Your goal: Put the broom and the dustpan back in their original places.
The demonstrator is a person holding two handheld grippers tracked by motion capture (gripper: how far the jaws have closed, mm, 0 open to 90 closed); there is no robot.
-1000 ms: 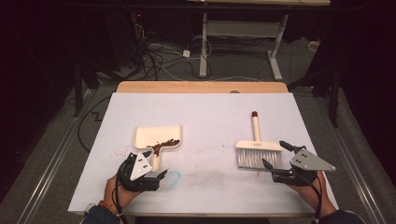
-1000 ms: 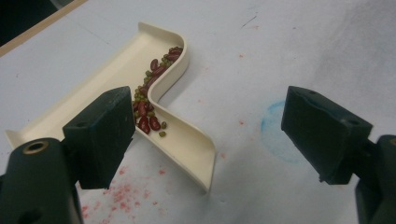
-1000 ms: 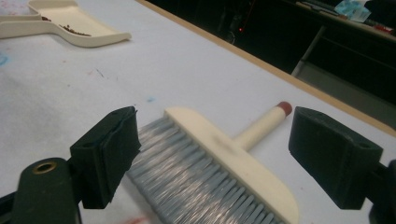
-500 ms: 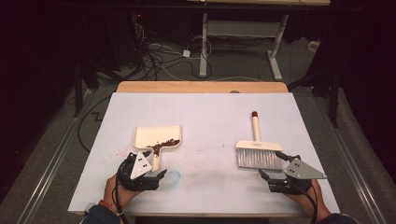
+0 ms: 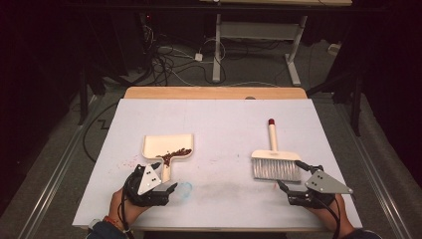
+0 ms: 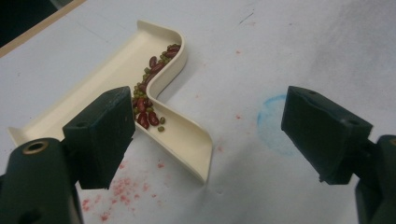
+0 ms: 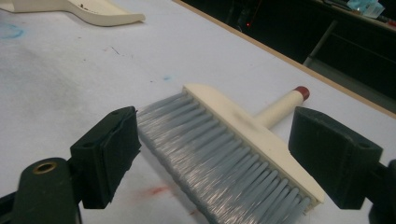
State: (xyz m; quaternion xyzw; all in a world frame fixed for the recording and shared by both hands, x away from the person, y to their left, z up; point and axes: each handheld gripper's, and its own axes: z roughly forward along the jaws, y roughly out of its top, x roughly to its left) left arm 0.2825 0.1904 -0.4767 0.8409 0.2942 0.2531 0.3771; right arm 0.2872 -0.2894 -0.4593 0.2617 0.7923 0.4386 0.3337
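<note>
**Both grippers empty; pan and brush lie just ahead of them**

The left gripper (image 5: 169,190) rests on the table (image 5: 219,124) with its jaws spread wide and nothing between them. The dustpan (image 5: 166,149) lies flat just beyond it, holding a small heap of beans (image 6: 150,88) near the root of its handle. In the left gripper view the pan's handle (image 6: 184,140) runs toward the gripper and ends between the jaws but short of them, nearer the left-hand jaw. The pan's long axis therefore points roughly along the gripper's line of approach.

The right gripper (image 5: 291,191) also stands open and holds nothing. The brush (image 5: 274,167) lies just ahead of it, bristles (image 7: 219,158) toward the gripper and the red-tipped handle (image 5: 271,137) pointing away up the table. In the right gripper view the brush head spans the gap between the jaws at a slant.

Judgement: each tool is nearer its own-side gripper, and the two tools lie well apart. The left gripper needs only a short forward reach to close across the pan handle. The right would have to pass over the bristles to reach the brush handle.
</note>
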